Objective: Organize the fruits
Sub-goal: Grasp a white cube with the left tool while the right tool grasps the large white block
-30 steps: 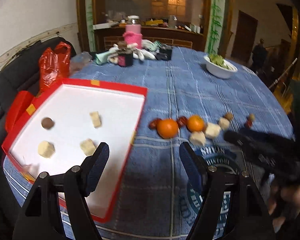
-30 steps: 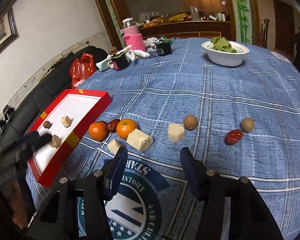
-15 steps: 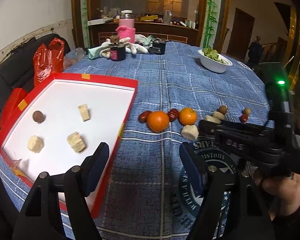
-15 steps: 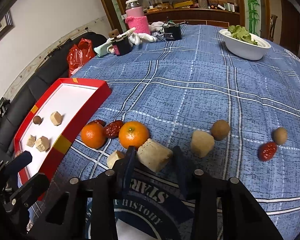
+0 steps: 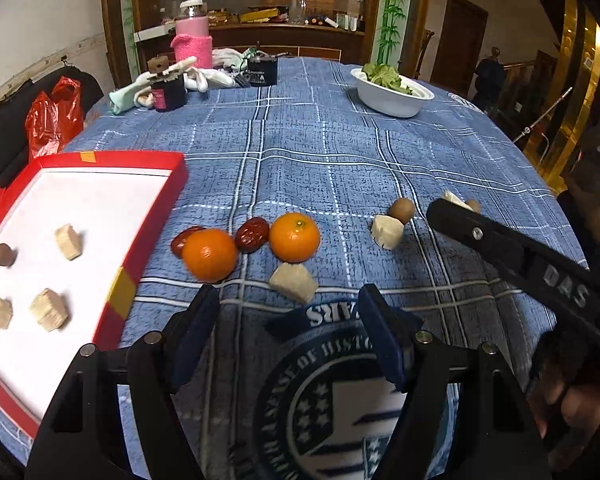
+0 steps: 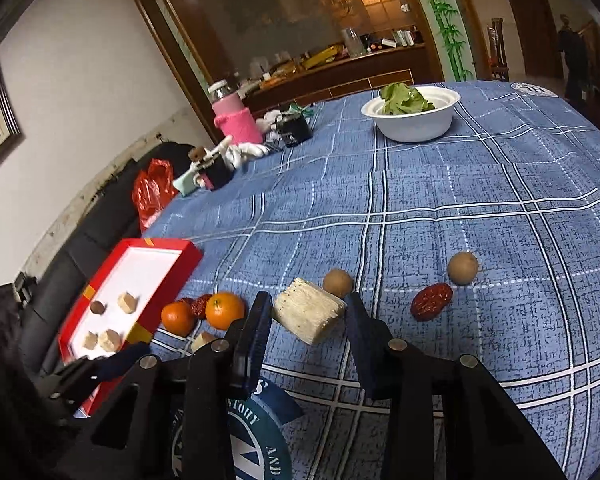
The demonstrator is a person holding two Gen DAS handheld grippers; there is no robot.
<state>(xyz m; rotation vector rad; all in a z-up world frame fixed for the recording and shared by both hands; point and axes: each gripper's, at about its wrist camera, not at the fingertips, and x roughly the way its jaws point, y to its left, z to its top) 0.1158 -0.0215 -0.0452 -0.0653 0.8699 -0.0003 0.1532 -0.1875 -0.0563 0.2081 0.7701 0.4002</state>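
Observation:
My right gripper is shut on a large pale cut chunk and holds it off the blue cloth. In the left wrist view that gripper's arm reaches in from the right. My left gripper has its jaws closing; a smaller pale chunk lies at its fingertips, untouched. Ahead of it lie two oranges, two red dates, another pale chunk and a brown round fruit. The red tray at the left holds three pale chunks and a brown ball.
A white bowl of greens stands at the back right. A pink-sleeved jar, a dark jar, cloths and a black box crowd the back left. A red date and a brown fruit lie to the right. The person's hand is at the right edge.
My right gripper closed on the large pale chunk and raised it off the cloth. My left gripper swung right, from over the tray to the row of fruit, and narrowed slightly.

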